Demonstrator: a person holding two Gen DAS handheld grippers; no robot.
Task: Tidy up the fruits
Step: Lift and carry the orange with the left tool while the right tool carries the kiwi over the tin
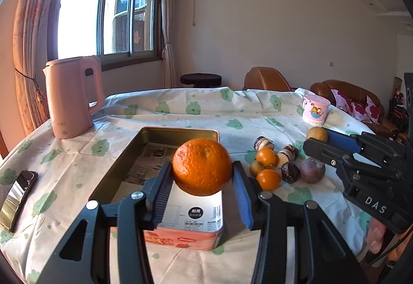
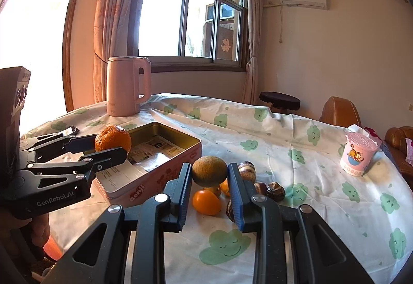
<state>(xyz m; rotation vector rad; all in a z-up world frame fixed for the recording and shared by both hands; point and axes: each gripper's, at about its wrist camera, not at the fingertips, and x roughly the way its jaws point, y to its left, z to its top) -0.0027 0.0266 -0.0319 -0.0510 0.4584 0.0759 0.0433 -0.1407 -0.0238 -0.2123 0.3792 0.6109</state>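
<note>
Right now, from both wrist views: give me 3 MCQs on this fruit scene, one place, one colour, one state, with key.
1. Where is the pink kettle relative to the open tin?
A. Inside it
B. Beyond it, nearer the window
C. On the sofa

2. What colour is the fruit in the right gripper?
A. Brownish tan
B. Bright red
C. Purple

3. What is the state of the left gripper?
A. Open and empty
B. Shut on a phone
C. Shut on the orange

Key:
1 B: the kettle stands on the tablecloth past the tin's far end, towards the window.
2 A: the round fruit between the right jaws is dull brownish tan.
3 C: both jaws press the orange's sides, and it hangs above the tin.
</note>
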